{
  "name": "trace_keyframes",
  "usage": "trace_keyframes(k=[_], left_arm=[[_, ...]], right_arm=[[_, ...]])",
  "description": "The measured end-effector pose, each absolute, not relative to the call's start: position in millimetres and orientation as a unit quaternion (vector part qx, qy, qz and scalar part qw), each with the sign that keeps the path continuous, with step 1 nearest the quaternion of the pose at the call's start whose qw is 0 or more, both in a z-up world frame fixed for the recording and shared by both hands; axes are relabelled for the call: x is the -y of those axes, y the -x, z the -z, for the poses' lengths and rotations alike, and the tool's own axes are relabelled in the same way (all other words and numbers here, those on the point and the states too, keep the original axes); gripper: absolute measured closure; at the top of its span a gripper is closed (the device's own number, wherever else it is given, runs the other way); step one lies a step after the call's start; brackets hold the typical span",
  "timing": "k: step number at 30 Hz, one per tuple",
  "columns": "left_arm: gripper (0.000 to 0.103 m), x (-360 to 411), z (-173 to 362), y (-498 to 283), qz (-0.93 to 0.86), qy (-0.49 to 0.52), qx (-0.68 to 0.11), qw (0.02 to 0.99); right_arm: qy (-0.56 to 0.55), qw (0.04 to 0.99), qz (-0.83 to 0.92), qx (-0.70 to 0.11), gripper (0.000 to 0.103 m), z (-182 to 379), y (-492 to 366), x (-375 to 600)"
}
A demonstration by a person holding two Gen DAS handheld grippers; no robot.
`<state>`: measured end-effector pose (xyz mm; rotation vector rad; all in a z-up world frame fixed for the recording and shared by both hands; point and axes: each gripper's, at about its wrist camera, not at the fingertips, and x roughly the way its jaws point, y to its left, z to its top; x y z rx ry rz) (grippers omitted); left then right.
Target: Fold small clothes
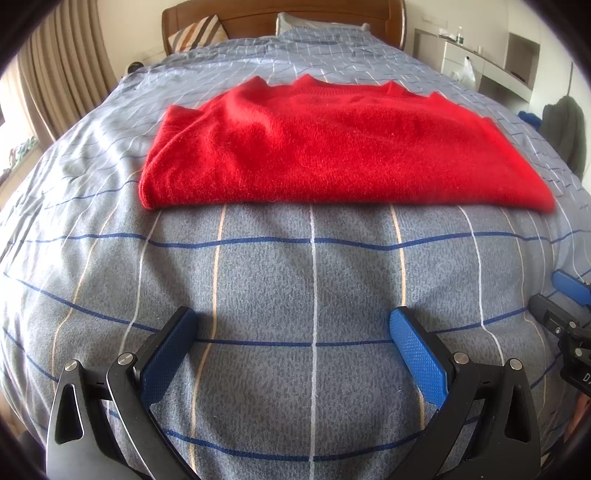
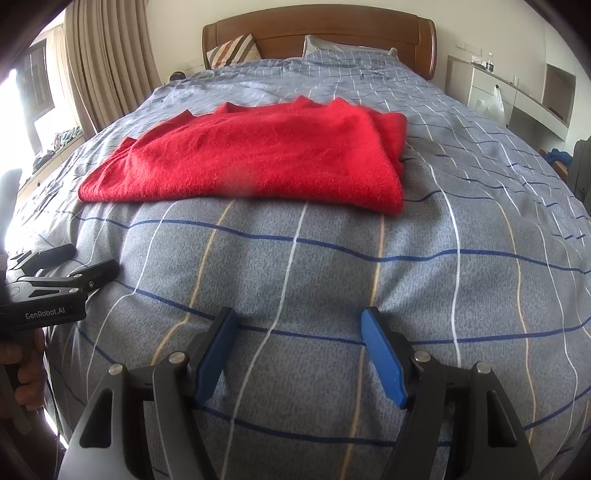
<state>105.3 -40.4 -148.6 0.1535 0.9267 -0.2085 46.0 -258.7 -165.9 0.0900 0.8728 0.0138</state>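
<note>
A red sweater (image 1: 332,147) lies folded into a wide, flat rectangle on the bed (image 1: 295,277), whose cover is grey-blue with thin white, tan and dark blue lines crossing it. In the left wrist view the sweater fills the middle band of the frame, its near folded edge running almost straight across just above centre; in the right wrist view it sits in the upper left-centre, with a stacked fold showing at its right end. The left gripper (image 1: 293,339) stands at the bottom centre of its own view, released, its two blue-padded fingers (image 1: 417,354) spread wide over bare cover with nothing between them, well short of the sweater's near edge. The right gripper (image 2: 299,343) stands at the bottom centre of its view, likewise released and empty, its blue pads (image 2: 382,354) apart above the cover and clear of the garment. Each gripper shows in the other's view: the right one at the right edge of the left wrist frame, the left one at the left edge of the right wrist frame, where a person's hand (image 2: 20,373) wraps its black handle. At the top of both frames are a wooden headboard (image 2: 317,29), a striped pillow (image 2: 232,50) and a plain pillow. Beige curtains (image 2: 110,55) hang at the upper left, and a pale built-in desk unit (image 2: 524,96) lines the upper right.
</note>
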Motion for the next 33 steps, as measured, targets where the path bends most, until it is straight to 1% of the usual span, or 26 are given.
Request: trace_keyframes(k=[14,17,19,21,23,25,27,30,33], left_arm=[[0.001,40,149,-108,0.103,-0.073,-0.454,0.882],[0.001,34,138,-108,0.110,-0.065,-0.462,0.877],[0.001,24,124,-101,0.113,-0.058,-0.436,0.891],[0.001,12,111,-95,0.109,-0.059,-0.400,0.908],[0.001,-1,104,-98,0.106,-0.052,-0.383,0.916],[0.001,-16,103,-104,0.106,-0.024,-0.376,0.920],[0.001,-32,105,-110,0.109,0.013,-0.375,0.920],[0.001,-49,114,-110,0.111,0.043,-0.369,0.922],[0.001,-57,130,-108,0.105,0.034,-0.377,0.920]], right_arm=[[-0.043,0.905,0.000,-0.423,0.033,166,-46,257],[-0.042,0.898,-0.002,-0.438,0.034,161,-49,258],[-0.054,0.891,-0.014,-0.451,0.034,150,-52,263],[-0.090,0.893,-0.034,-0.440,0.034,131,-58,281],[-0.108,0.900,-0.034,-0.422,0.034,109,-72,303],[-0.119,0.901,-0.034,-0.415,0.034,91,-98,325],[-0.148,0.894,-0.039,-0.421,0.034,86,-131,348],[-0.203,0.874,-0.034,-0.441,0.034,103,-178,377],[-0.251,0.852,-0.038,-0.458,0.034,127,-211,386]])
